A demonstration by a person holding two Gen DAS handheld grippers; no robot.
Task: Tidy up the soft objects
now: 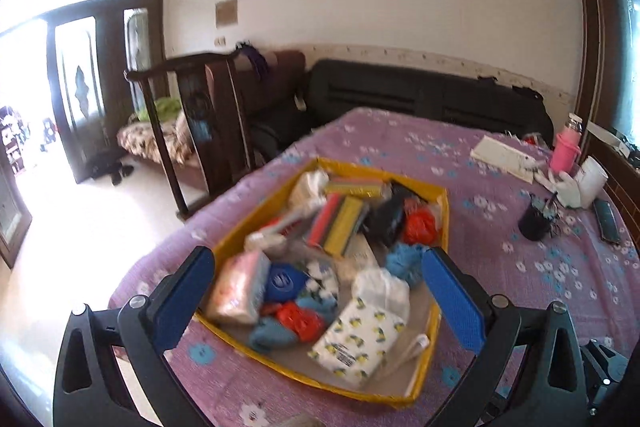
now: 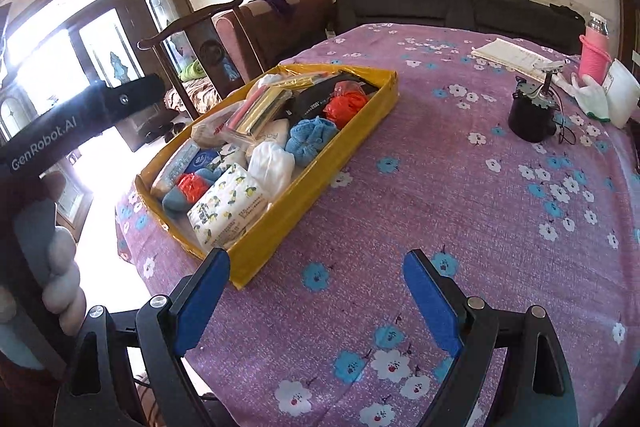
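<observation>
A shallow yellow box (image 1: 424,371) sits on the purple flowered cloth. It holds several soft things: a lemon-print tissue pack (image 1: 360,343), a white bundle (image 1: 380,289), blue knitted pieces (image 1: 404,259), red plastic bags (image 1: 420,223) and coloured packets (image 1: 344,215). My left gripper (image 1: 320,299) is open and empty, hovering over the near end of the box. In the right wrist view the box (image 2: 312,183) lies ahead to the left, with the tissue pack (image 2: 228,207) at its near end. My right gripper (image 2: 316,299) is open and empty above bare cloth, right of the box.
The table (image 2: 460,227) carries a black cup-like object (image 2: 532,119), a pink bottle (image 2: 596,53), a white bag (image 2: 620,95), a white glove (image 2: 592,95) and papers (image 2: 516,57) at far right. A wooden chair (image 2: 192,59) and sofa (image 2: 440,7) stand beyond. The left handle (image 2: 80,119) crosses the left.
</observation>
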